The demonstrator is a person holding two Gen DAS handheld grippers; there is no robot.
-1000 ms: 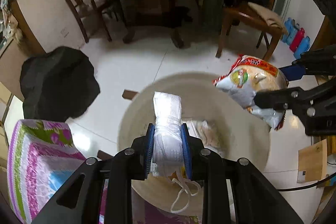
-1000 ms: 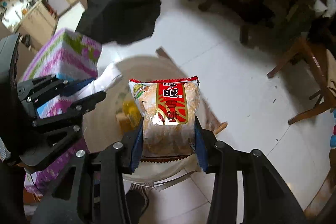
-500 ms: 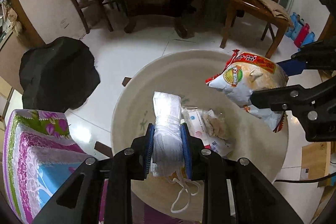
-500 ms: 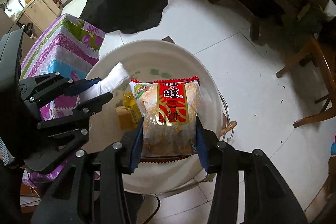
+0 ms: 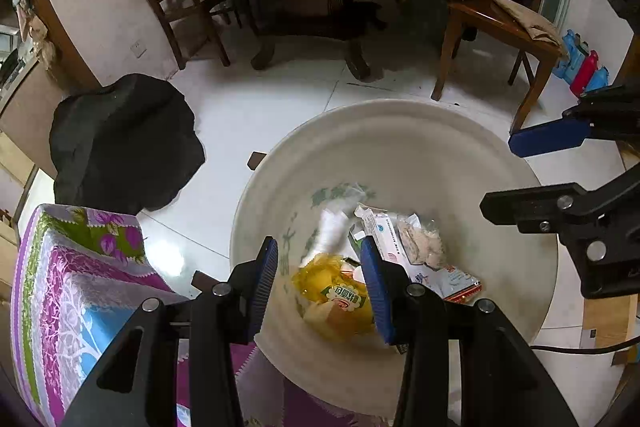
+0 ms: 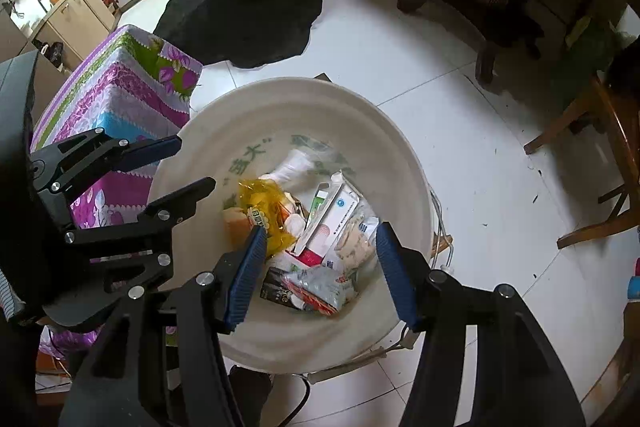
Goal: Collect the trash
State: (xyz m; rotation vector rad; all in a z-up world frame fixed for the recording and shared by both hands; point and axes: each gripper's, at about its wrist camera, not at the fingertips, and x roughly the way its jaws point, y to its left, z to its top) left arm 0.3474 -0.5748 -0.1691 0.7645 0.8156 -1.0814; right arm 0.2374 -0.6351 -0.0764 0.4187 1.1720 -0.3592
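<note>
- Your left gripper stands parted over the basin; its jaws have just been opening and nothing is gripped between the pads.
- Your right gripper is likewise released, jaws just opened wider, empty, above the same basin.
- The trash lies in the basin bottom: a yellow wrapper, a white box, a clear bag of pale crumbs, and a red-and-white packet.
- A white roll shows blurred beside the yellow wrapper; you cannot tell whether it is at rest.
- Your right gripper's pads cover part of the pile in the right view, and your left gripper's right pad hides the box's near end in the left view.
- The print on the basin floor is partly covered by the trash.
- A patterned cloth covers whatever stands beside the basin; the thing under it is hidden.
- A black heap on the floor is shapeless; what it is cannot be made out.
</note>
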